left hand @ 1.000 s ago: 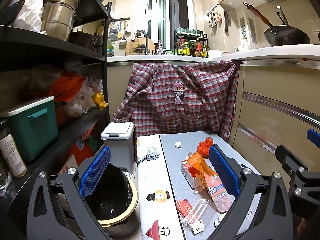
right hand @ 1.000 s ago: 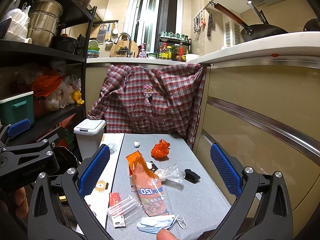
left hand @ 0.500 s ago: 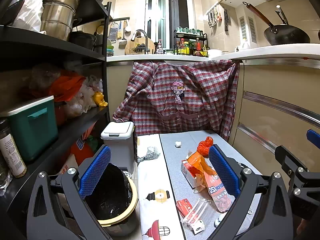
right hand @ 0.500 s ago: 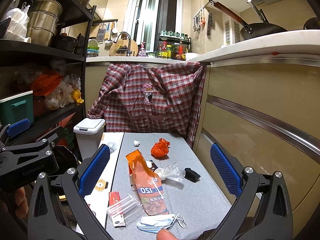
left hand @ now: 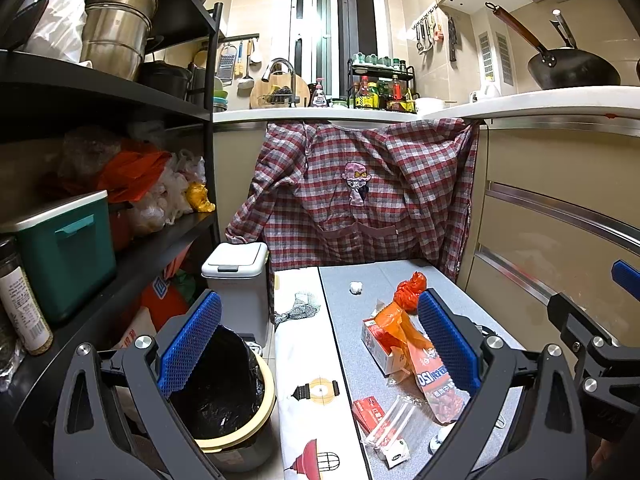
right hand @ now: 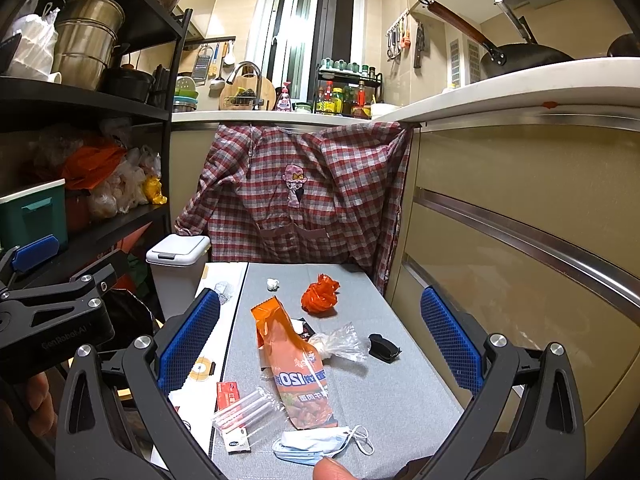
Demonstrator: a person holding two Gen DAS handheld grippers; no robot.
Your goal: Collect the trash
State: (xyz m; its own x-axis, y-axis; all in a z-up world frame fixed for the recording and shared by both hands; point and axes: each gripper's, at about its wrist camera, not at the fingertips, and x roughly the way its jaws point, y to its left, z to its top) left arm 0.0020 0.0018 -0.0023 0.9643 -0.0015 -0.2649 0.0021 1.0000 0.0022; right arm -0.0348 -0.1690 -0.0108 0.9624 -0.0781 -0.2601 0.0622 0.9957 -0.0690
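Lying on the grey mat [right hand: 384, 392], the trash forms a loose cluster that we see between the fingers of the right gripper [right hand: 320, 344]: an orange snack bag [right hand: 294, 364] runs lengthwise down the middle, with a crumpled clear plastic bag [right hand: 340, 343] touching its right side and a small black object [right hand: 383, 347] just beyond that. A crumpled orange wrapper [right hand: 321, 294] and a small white wad [right hand: 273, 284] sit farther back. Nearer us lie a clear straw packet [right hand: 248, 410], a small red box [right hand: 228, 394] and a blue face mask [right hand: 320, 442] at the mat's front edge. We hold both grippers spread wide and empty above this scene. The left gripper [left hand: 320, 344] hangs over the boundary between the mat and a printed white cloth [left hand: 308, 360]; its left finger overlaps a round bin [left hand: 240, 420] lined with a black bag. Behind it stands a white lidded bin [left hand: 236, 276], and a plaid apron [left hand: 360, 196] drapes from the counter edge [left hand: 320, 114].
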